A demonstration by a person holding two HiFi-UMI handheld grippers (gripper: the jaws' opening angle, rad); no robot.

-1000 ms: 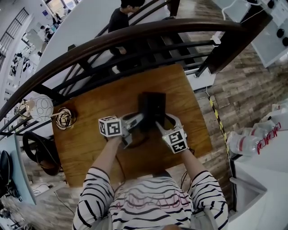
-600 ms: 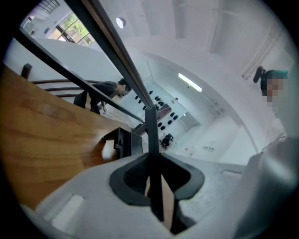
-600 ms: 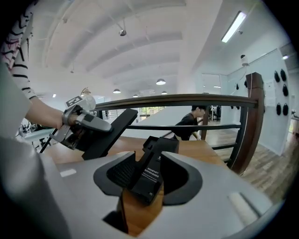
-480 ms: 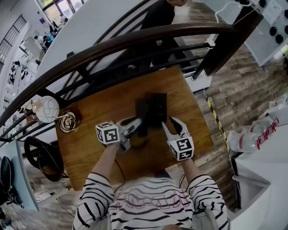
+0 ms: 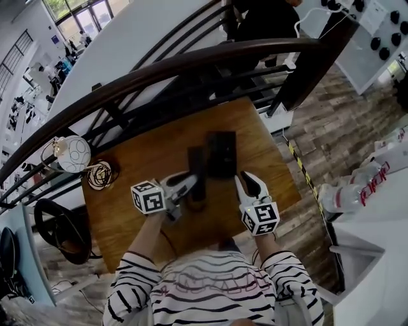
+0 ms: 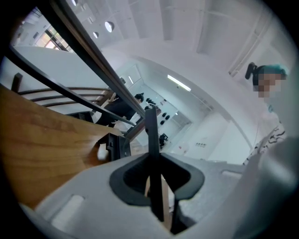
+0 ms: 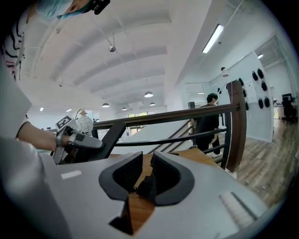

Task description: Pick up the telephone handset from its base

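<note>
The black telephone handset (image 5: 197, 167) hangs tilted just left of its black base (image 5: 223, 153), which stands mid-table. My left gripper (image 5: 190, 186) is shut on the handset; in the left gripper view the handset (image 6: 152, 140) shows edge-on as a thin dark bar pinched between the pads, with the base (image 6: 114, 147) behind on the wood. My right gripper (image 5: 247, 182) hovers near the base's front right corner, apart from it. Its jaws are closing, and a narrow gap with nothing in it remains at the right gripper (image 7: 145, 170). The right gripper view also shows the held handset (image 7: 112, 135).
The small wooden table (image 5: 140, 159) backs onto a dark curved stair railing (image 5: 159, 70). A white globe ornament (image 5: 75, 154) and a coiled wire piece (image 5: 99, 173) sit at its left edge. Plastic bottles (image 5: 357, 194) lie on a white surface to the right. A person (image 5: 268, 19) stands beyond the railing.
The handset has come off the base and risen, carried leftward by my left gripper. My right gripper has drawn back from the base and its jaws have narrowed from wide open.
</note>
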